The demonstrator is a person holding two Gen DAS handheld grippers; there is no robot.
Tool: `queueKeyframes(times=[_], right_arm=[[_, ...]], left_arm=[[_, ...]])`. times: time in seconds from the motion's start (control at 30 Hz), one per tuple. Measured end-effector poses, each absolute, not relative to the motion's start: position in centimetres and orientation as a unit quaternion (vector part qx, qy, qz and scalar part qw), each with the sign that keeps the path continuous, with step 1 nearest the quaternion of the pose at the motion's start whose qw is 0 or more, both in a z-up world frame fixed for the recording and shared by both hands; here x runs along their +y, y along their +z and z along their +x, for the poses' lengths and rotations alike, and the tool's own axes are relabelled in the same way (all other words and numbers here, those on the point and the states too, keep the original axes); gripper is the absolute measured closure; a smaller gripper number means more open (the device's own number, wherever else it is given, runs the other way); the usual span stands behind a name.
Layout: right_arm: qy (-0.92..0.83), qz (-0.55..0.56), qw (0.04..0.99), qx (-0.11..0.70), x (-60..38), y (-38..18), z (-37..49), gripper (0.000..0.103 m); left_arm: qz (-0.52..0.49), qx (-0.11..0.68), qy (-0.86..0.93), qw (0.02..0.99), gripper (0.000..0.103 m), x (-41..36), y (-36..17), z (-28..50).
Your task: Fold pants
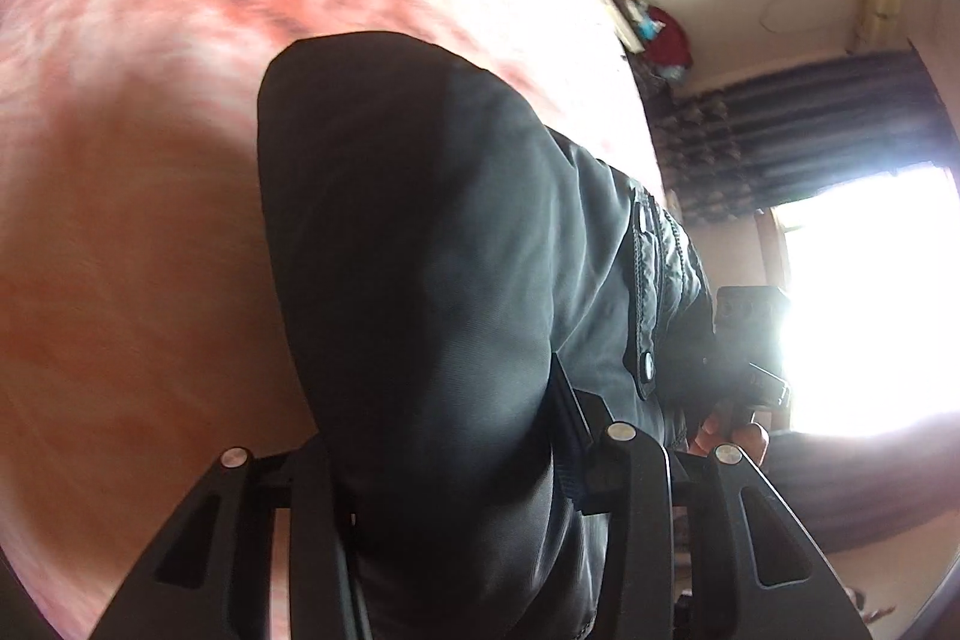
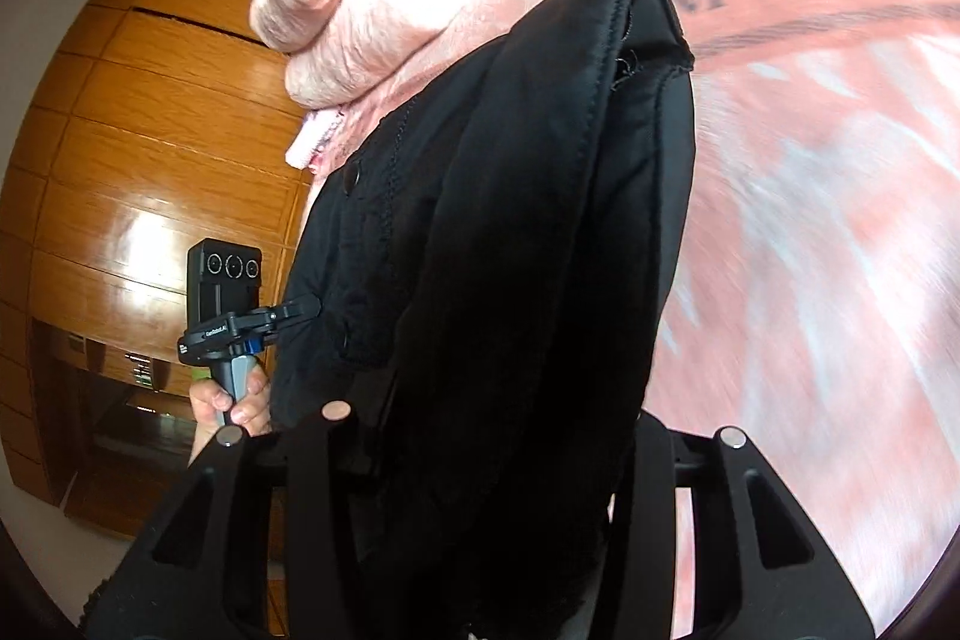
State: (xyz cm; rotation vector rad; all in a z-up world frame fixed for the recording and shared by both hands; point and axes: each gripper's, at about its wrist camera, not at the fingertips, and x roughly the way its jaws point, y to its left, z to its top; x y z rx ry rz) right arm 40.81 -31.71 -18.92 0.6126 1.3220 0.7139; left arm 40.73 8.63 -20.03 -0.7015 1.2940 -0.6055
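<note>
A: Where are the black pants (image 1: 432,244)?
B: Lifted over the pink blanket (image 1: 150,40) on the bed, draped between both tongs. Left tongs (image 1: 450,490) clamped on them, right tongs (image 2: 480,490) too.
A: Handling?
B: Soft, limp, light, probably sags. Grip the stitched hem (image 2: 648,16) or waistband edges.

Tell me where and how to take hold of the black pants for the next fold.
Keep the grips both grippers have: the left gripper and right gripper each clamp bunched cloth of the black pants from above the pink blanket. The stitched hem hangs free, likely ready to lay over.
</note>
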Motion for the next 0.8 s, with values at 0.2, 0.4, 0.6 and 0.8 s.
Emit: queueKeyframes(times=[0.2,0.4,0.6,0.8], right_arm=[[0.294,0.255,0.684,0.617,-30.7,-22.4,41.4,0.032],[0.226,0.201,0.766,0.567,-33.7,-16.2,41.0,0.028],[0.257,0.175,0.809,0.498,-30.5,-10.2,40.5,0.028],[0.184,0.175,0.792,0.555,-26.9,-16.0,45.9,0.046]], left_arm=[[-0.315,0.605,-0.26,0.684,0.039,10.1,-23.8,41.0],[-0.289,0.554,-0.201,0.754,0.026,16.1,-19.7,38.3],[-0.19,0.511,-0.165,0.822,0.022,14.9,-16.1,32.5],[-0.122,0.529,-0.129,0.83,0.02,11.5,-18.6,30.6]])
